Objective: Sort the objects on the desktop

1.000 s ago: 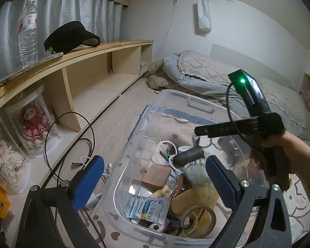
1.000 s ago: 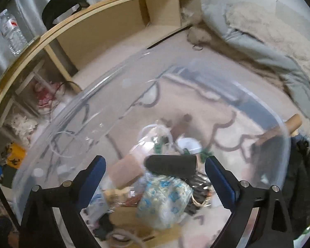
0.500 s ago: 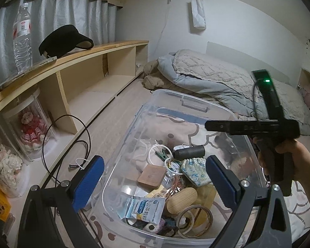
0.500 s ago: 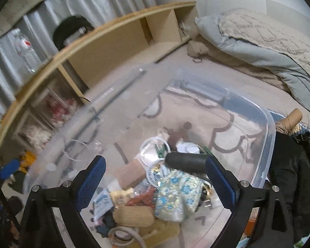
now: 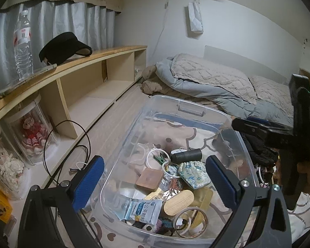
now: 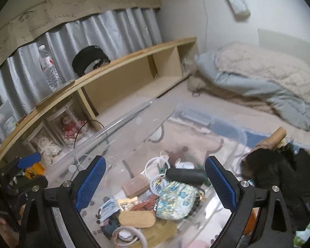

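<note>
A clear plastic bin (image 5: 198, 111) sits on the patterned mat and holds several small things. Among them are a black cylinder (image 5: 187, 155), a floral pouch (image 5: 194, 174), a square wooden block (image 5: 149, 179), an oval wooden piece (image 5: 178, 202), a tape roll (image 5: 190, 222) and a white packet (image 5: 143, 208). My left gripper (image 5: 155, 181) hovers open above the bin's near end, holding nothing. My right gripper (image 6: 155, 181) is open too, above the bin's right side, over the black cylinder (image 6: 185, 175) and floral pouch (image 6: 175, 200). In the left wrist view a hand holds it at the right edge.
A long wooden shelf (image 5: 97, 55) on the left carries a water bottle (image 5: 22, 43) and a black visor (image 5: 64, 48). Dolls in clear cases (image 5: 33, 132) stand below it. A black cable (image 5: 72, 144) loops beside the bin. Bedding (image 5: 206, 80) lies behind, dark clothing (image 6: 283, 175) to the right.
The right gripper has risen out of the bin and drawn back to the right. The left gripper has pulled back slightly. The black cylinder has settled onto the pile.
</note>
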### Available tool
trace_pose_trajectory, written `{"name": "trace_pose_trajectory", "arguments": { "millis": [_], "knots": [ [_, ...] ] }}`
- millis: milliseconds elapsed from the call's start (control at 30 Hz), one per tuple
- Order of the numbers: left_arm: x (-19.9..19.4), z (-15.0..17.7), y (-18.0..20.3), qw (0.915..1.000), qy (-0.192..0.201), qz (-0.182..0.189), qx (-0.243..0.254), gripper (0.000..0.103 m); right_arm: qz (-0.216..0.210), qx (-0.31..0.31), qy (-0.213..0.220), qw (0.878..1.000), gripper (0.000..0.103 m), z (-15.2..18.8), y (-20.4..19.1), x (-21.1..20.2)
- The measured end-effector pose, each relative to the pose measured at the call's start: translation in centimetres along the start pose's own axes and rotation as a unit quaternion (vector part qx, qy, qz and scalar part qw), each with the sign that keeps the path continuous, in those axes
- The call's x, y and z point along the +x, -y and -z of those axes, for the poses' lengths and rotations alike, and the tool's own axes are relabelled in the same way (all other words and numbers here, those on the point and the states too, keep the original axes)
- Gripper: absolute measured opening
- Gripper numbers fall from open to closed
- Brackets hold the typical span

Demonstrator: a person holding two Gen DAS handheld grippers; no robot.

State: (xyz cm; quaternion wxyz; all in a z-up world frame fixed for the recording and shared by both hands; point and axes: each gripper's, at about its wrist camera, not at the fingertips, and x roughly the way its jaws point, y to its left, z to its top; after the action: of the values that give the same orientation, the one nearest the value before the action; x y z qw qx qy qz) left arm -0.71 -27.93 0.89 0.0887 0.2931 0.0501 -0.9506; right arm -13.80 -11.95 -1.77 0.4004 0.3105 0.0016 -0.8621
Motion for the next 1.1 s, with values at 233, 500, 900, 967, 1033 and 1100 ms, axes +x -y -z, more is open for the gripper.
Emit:
{"name": "trace_pose_trajectory", "arguments": {
  "millis": [233, 500, 900, 967, 1033, 1100],
  "knots": [
    [-1.0, -0.1, 0.8, 0.9999, 0.009, 0.001, 0.008, 0.099, -0.001, -0.02, 0.037, 0.999, 0.103, 0.7, 0.0, -2.9],
    [-2.5, -0.4, 1.2, 0.9994, 0.034, 0.004, -0.006, 0.103, 0.03, -0.048, 0.084, 0.995, 0.103, 2.2, -0.4, -6.3],
    [-4.8, -0.7, 3.3, 0.9981, 0.06, 0.014, 0.003, 0.103, 0.064, -0.057, 0.104, 0.991, 0.103, 4.1, 0.0, -10.9],
    [-5.1, -0.7, 3.7, 0.9978, 0.064, 0.013, 0.009, 0.103, 0.075, -0.058, 0.11, 0.989, 0.103, 4.4, 0.3, -11.7],
    [-5.4, -0.6, 4.3, 0.9975, 0.068, 0.011, 0.017, 0.103, 0.083, -0.055, 0.111, 0.989, 0.103, 4.6, 0.8, -12.4],
    [-5.6, -0.6, 4.8, 0.9971, 0.071, 0.012, 0.025, 0.103, 0.088, -0.051, 0.112, 0.989, 0.103, 4.8, 1.3, -13.1]
  ]
}}
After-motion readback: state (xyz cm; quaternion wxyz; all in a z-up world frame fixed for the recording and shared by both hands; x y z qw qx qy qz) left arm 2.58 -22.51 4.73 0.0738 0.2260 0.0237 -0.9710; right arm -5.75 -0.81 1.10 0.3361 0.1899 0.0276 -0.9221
